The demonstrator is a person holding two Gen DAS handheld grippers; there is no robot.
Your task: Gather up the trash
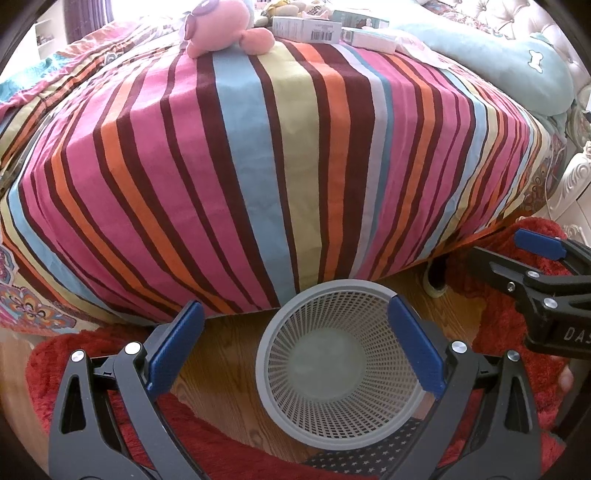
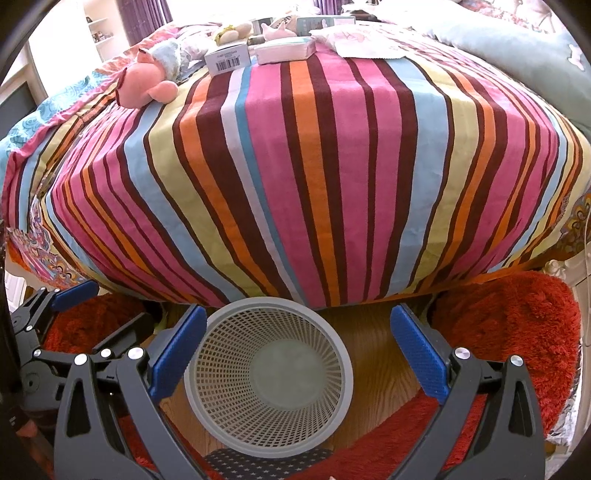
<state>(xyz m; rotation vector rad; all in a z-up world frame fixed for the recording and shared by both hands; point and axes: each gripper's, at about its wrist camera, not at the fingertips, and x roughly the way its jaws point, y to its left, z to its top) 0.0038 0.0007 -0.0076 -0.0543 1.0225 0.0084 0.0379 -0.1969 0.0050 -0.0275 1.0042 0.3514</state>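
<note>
A grey mesh wastebasket (image 1: 340,362) stands on the wooden floor at the foot of a striped bed; it looks empty, and also shows in the right wrist view (image 2: 269,384). My left gripper (image 1: 295,347) is open and empty, hovering above the basket. My right gripper (image 2: 295,350) is open and empty, above the basket's right side; it also shows in the left wrist view (image 1: 532,266). On the far bed top lie cardboard boxes (image 1: 306,27) (image 2: 227,59), a white box (image 2: 286,51) and a crumpled plastic wrapper (image 2: 364,44).
The striped bedspread (image 2: 314,166) drapes down in front of both grippers. A pink plush toy (image 1: 221,29) (image 2: 144,81) lies on the bed, a teal pillow (image 1: 498,55) at right. Red shaggy rugs (image 2: 509,332) flank the basket. A shoe (image 1: 436,280) sits under the bed edge.
</note>
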